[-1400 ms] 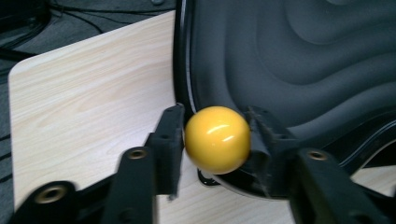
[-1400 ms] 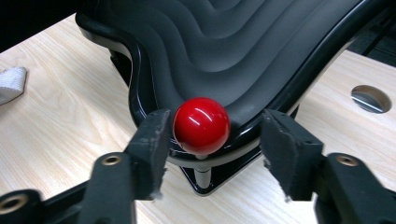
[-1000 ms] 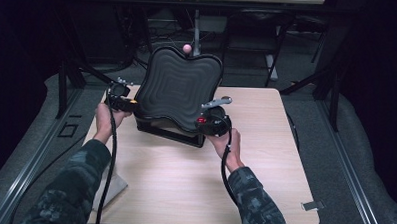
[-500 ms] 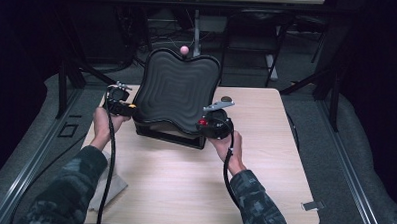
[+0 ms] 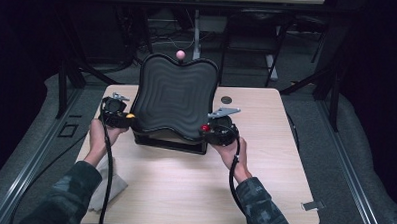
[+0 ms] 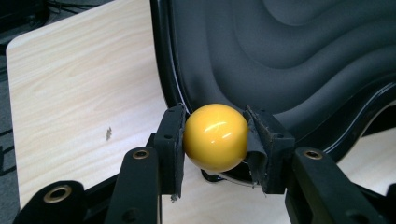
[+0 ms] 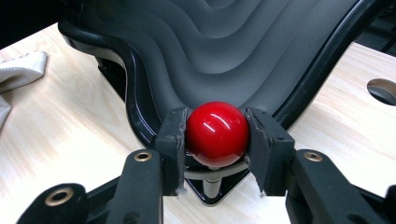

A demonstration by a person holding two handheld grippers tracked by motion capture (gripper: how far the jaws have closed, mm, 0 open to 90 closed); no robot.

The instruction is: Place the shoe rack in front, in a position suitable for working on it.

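Observation:
A black tray (image 5: 177,96) with a wavy ribbed face stands tilted on a dark base (image 5: 170,142) on the wooden table (image 5: 193,192). A pink ball (image 5: 180,54) tops its far rim. At its left edge my left gripper (image 5: 128,116) is shut on a yellow ball knob (image 6: 215,136), the pads pressing both sides. My right gripper (image 5: 206,128) is likewise shut on a red ball knob (image 7: 217,133) at the tray's right edge (image 7: 224,42). Each knob sits on a short stem by the tray's rim (image 6: 289,56).
A white cloth (image 5: 109,184) lies at the table's near left corner, also in the right gripper view (image 7: 18,70). A round hole (image 5: 226,99) is in the tabletop behind the right gripper. Another table stands farther back; dark floor and frame legs surround the table.
The left hand has come nearer to the person with the yellow knob, and the tray has swung with it; its pink ball has shifted left. The right hand has stayed put.

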